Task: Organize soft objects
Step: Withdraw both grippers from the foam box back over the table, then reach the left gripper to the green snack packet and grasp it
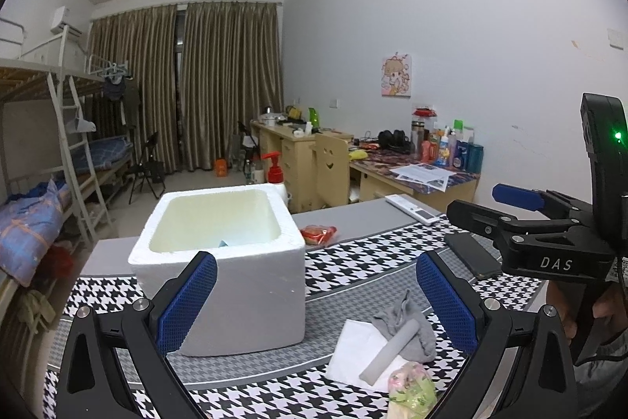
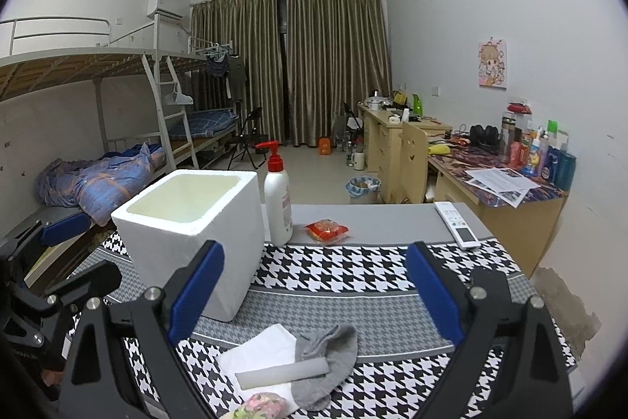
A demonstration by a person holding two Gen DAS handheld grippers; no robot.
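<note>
The small heap of soft things, grey sock point(image 2: 325, 360) under a pale foam roll point(image 2: 282, 374), is lying low between the wide, empty right fingers point(image 2: 314, 285); the left fingers point(image 1: 314, 297), also spread, are hovering equally near, the roll's long axis running crosswise

Dormitory room: metal bunk beds point(image 2: 98, 73) with a ladder point(image 2: 172, 112) line one wall, cluttered study desks point(image 2: 506, 183) the other; long curtains point(image 2: 298, 65) and a wall-mounted air conditioner point(image 2: 163, 8) beyond.
</note>
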